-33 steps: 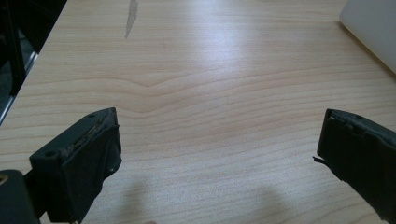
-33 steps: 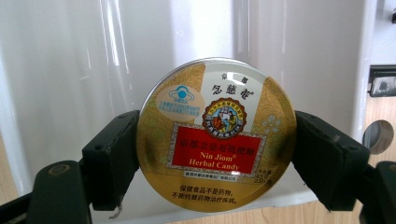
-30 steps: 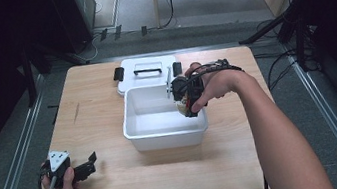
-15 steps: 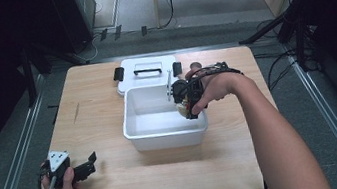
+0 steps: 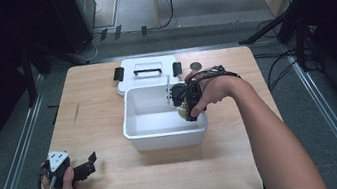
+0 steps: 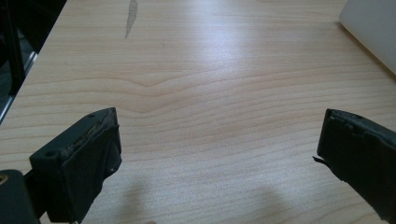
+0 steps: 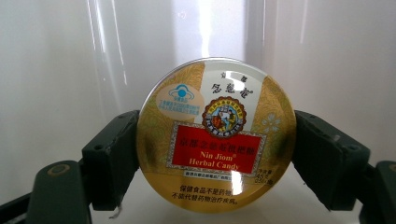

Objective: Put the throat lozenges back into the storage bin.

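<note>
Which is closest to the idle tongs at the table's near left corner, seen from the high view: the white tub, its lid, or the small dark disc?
From the left tongs:
1. White tub, table's middle.
2. Lid, just behind the tub.
3. Dark disc, far side, right of the lid.

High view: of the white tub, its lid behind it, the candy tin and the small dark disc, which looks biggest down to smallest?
1. White tub
2. Lid, though farther from the camera
3. Candy tin, partly hidden by the right claw
4. Dark disc; close to the tin, so unsure

Bright light falls from above on the wooden table; the room around the table is dark. Glare streaks the white bin and candy tin.
</note>
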The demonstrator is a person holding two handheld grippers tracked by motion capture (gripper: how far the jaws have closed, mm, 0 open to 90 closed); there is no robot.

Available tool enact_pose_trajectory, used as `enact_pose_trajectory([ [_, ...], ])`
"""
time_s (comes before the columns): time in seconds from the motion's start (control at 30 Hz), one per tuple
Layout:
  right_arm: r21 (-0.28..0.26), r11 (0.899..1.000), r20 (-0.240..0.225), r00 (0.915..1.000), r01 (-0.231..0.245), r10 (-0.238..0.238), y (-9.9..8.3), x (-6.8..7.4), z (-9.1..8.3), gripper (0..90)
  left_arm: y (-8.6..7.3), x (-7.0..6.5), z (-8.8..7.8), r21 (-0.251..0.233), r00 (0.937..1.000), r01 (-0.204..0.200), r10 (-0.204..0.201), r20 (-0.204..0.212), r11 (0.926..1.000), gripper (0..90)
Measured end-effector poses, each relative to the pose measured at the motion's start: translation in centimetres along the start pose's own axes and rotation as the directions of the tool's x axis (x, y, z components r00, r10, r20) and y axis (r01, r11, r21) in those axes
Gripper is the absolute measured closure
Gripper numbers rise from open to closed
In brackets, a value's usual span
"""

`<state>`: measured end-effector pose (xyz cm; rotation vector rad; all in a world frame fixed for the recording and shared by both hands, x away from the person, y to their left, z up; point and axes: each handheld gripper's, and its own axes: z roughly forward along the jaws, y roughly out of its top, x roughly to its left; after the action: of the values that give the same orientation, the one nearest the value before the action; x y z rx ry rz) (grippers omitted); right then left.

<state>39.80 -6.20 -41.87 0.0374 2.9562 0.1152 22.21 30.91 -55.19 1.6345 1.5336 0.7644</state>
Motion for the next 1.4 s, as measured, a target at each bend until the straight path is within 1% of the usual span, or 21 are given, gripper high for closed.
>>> enact_pose_trajectory([
  [0.07,0.009,1.0,-0.001,1.0,-0.009,0.009,0.1,0.1,0.2,21.0,0.0,0.0,0.0,0.001,1.0,0.001,-0.001,0.001,1.0,0.1],
  [0.2,0.017,1.0,-0.005,1.0,0.003,-0.003,0.2,0.1,0.7,21.0,0.0,0.0,0.0,0.001,1.0,0.002,-0.002,0.001,1.0,0.1],
  [0.23,0.025,1.0,-0.012,0.9999,-0.004,0.005,0.2,0.2,0.9,21.0,0.0,0.0,0.0,0.001,1.0,0.003,-0.003,0.002,1.0,0.1],
  [0.33,0.032,0.999,-0.016,0.9999,-0.004,0.005,0.2,0.2,1.1,21.0,0.0,0.0,0.0,0.0,1.0,0.004,-0.004,0.002,1.0,0.1],
  [0.37,0.035,0.999,-0.019,0.9998,-0.011,0.012,0.3,0.2,1.3,21.0,0.0,0.0,0.0,0.0,1.0,0.003,-0.003,0.002,1.0,0.1],
  [0.4,0.034,0.999,-0.018,0.9998,-0.004,0.005,0.3,0.2,1.4,21.0,0.0,0.0,0.0,0.001,1.0,0.002,-0.002,0.002,1.0,0.1],
  [0.43,0.041,0.999,-0.019,0.9998,-0.004,0.005,0.4,0.2,1.4,21.1,0.0,0.0,0.0,0.001,1.0,0.002,-0.002,0.002,1.0,0.1],
  [0.63,0.049,0.999,-0.035,0.9993,-0.006,0.008,0.7,0.3,1.9,21.1,0.0,0.0,0.0,0.003,1.0,0.001,-0.001,0.002,1.0,0.1],
  [0.77,0.053,0.999,-0.041,0.9992,0.0,0.002,0.9,0.3,2.3,21.1,0.0,0.0,0.0,0.002,1.0,0.002,-0.002,0.003,1.0,0.1],
  [0.83,0.059,0.998,-0.044,0.999,-0.01,0.013,0.9,0.4,2.4,21.0,0.0,0.0,0.0,0.003,1.0,0.001,-0.001,0.003,1.0,0.2],
  [1.0,0.073,0.997,-0.048,0.9987,-0.012,0.015,0.8,0.2,3.0,21.0,0.0,0.0,0.0,0.002,1.0,0.003,-0.003,0.004,1.0,0.2],
  [1.07,0.079,0.997,-0.054,0.9981,-0.025,0.029,0.8,0.2,3.2,21.1,0.0,0.0,0.0,0.003,1.0,0.002,-0.002,0.004,1.0,0.2],
  [1.13,0.093,0.995,-0.052,0.9981,-0.028,0.033,0.9,0.2,3.3,21.0,0.0,0.0,0.0,0.003,1.0,0.001,-0.001,0.004,1.0,0.1],
  [1.23,0.09,0.995,-0.054,0.9978,-0.032,0.037,1.0,0.1,3.3,21.1,0.0,0.0,0.0,0.002,1.0,0.001,-0.001,0.003,1.0,0.1],
  [1.3,0.106,0.994,-0.049,0.9978,-0.04,0.046,1.2,0.1,3.4,21.0,0.0,0.0,0.0,0.003,1.0,0.001,-0.001,0.003,1.0,0.2],
  [1.4,0.108,0.994,-0.045,0.9983,-0.033,0.038,1.3,0.2,3.6,21.0,0.0,0.0,0.0,0.003,1.0,0.002,-0.002,0.003,1.0,0.1],
])
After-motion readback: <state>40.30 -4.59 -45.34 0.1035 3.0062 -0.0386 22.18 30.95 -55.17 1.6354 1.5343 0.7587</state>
